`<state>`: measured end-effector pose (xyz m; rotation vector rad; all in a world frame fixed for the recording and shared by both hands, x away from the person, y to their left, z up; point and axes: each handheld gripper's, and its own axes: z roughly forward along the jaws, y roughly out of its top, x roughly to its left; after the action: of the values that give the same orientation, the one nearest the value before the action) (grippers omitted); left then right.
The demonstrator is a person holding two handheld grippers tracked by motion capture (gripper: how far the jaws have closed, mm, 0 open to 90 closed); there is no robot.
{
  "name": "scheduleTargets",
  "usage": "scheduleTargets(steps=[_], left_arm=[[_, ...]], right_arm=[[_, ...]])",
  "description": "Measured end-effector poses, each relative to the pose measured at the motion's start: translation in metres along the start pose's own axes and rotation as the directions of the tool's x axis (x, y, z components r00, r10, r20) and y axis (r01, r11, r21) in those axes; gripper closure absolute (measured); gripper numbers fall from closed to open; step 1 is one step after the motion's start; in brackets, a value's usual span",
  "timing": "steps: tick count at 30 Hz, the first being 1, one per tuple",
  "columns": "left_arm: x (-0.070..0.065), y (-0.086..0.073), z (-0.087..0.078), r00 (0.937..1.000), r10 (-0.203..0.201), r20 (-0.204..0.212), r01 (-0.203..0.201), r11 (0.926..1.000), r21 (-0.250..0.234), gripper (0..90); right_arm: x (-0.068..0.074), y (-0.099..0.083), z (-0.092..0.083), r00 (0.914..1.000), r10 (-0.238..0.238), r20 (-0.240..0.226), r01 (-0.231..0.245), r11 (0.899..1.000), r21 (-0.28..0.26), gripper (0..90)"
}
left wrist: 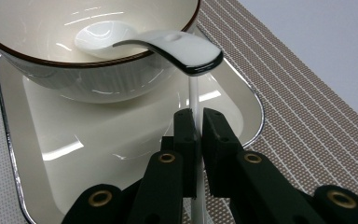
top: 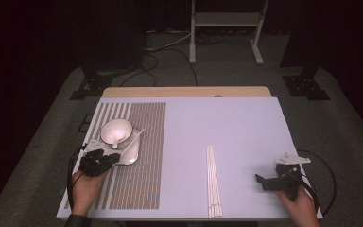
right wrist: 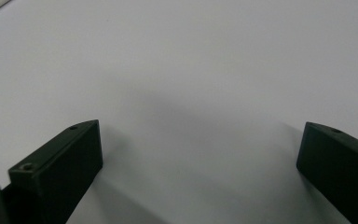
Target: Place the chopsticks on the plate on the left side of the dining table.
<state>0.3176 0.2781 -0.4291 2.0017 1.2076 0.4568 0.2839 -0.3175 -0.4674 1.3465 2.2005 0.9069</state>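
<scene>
White chopstick (left wrist: 194, 100) upright between left gripper (left wrist: 198, 122) fingers.

chopstick (left wrist: 194, 100): thin, white, single | pinched upright, resting over plate (left wrist: 51, 154) rim | plate white, at surface's 9 o'clock

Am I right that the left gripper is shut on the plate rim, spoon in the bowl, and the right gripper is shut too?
Not quite. The right gripper is open: the right gripper view shows its jaws wide apart over bare table. The rest holds: left gripper shut on the plate rim, spoon in the bowl.
</scene>
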Motion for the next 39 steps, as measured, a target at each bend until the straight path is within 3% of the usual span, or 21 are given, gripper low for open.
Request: scheduleTargets(steps=[17, 30, 39], left_arm=[[0.006, -0.001, 0.005, 0.9999, -0.008, -0.011, 0.009, 0.9998, 0.015, 84.1], [0.005, -0.002, -0.002, 0.9999, -0.014, -0.011, 0.013, 0.9996, -0.023, 77.7], [-0.004, 0.001, -0.004, 0.9996, -0.015, 0.026, 0.016, 0.9985, -0.052, 77.7]], right_arm=[[0.0, 0.0, 0.0, 1.0, 0.0, 0.0, 0.0, 1.0, 0.0, 0.0], [0.0, 0.0, 0.0, 1.0, 0.0, 0.0, 0.0, 1.0, -0.001, 0.0], [0.0, 0.0, 0.0, 1.0, 0.0, 0.0, 0.0, 1.0, -0.001, 0.0]])
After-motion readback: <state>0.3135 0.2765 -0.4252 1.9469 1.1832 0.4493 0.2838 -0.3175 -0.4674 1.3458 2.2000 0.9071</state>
